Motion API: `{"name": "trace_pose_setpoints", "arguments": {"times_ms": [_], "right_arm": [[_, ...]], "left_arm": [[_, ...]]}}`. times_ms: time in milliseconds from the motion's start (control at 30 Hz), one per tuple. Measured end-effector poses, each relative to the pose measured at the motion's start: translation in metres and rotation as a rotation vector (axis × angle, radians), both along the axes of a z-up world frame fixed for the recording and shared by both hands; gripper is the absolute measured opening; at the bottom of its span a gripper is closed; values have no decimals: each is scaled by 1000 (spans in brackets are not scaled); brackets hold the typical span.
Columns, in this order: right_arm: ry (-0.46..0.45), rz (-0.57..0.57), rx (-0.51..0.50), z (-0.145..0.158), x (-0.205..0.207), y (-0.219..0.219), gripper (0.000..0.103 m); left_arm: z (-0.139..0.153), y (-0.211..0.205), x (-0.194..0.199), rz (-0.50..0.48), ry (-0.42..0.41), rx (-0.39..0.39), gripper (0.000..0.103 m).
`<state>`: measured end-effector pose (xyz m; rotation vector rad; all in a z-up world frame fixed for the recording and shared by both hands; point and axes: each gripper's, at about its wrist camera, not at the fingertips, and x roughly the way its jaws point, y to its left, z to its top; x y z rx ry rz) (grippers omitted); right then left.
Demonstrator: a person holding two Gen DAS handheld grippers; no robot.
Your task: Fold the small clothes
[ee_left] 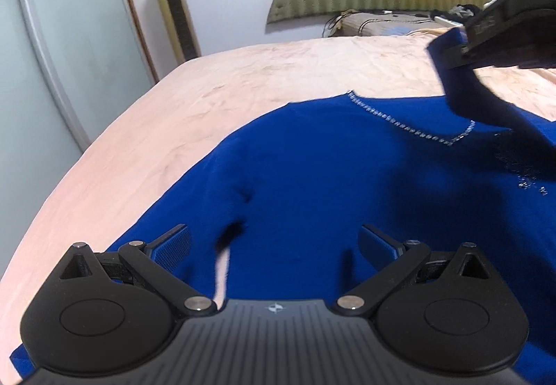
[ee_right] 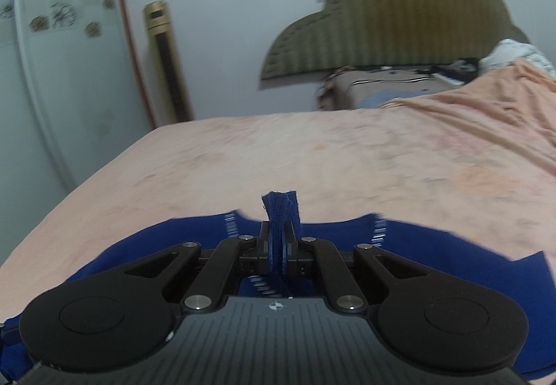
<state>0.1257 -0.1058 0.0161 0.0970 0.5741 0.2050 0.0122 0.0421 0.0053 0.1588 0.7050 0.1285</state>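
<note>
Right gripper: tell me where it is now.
In the left wrist view the right gripper is at upper right, above the bed, lifting a pinched sleeve of the blue sweater.

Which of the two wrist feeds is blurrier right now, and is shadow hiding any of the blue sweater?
Right wrist view: softer overall, bedspread and headboard smeared, though the cuff in the right gripper reads clearly. Left wrist view: sharper, rhinestone trim crisp; the right gripper casts a dark shadow over the blue sweater, and the left gripper is open. Fisheye bends both edges.
</note>
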Motion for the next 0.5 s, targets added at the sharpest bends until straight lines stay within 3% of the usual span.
{"name": "trace_pose_setpoints", "arguments": {"times_ms": [233, 500], "right_arm": [[34, 102, 8, -11, 4, 61, 9], [74, 167, 29, -18, 9, 101, 9]], "left_arm": [[-7, 15, -5, 20, 21, 21, 103], [-10, 32, -6, 42, 60, -24, 103]]}}
